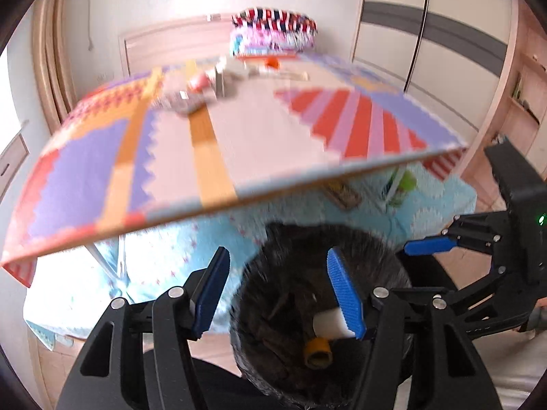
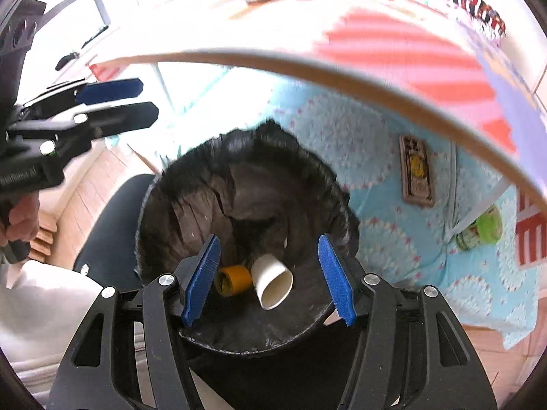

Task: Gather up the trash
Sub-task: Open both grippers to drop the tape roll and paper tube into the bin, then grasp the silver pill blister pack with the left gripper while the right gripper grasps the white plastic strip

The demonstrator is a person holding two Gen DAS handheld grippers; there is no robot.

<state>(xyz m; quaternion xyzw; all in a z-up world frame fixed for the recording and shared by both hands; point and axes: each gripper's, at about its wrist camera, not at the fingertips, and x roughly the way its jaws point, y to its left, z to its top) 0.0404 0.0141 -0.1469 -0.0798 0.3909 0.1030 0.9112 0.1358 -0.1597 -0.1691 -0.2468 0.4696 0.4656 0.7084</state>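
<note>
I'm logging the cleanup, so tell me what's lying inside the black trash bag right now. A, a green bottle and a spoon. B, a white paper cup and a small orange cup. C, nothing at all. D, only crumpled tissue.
B: the right wrist view looks straight down into the black trash bag, where a white paper cup lies on its side beside a small orange cup, with both claws open.

Patterned table (image 1: 259, 130), blurred clutter (image 1: 208, 85) (far end), folded cloth (image 1: 273, 30)
</note>
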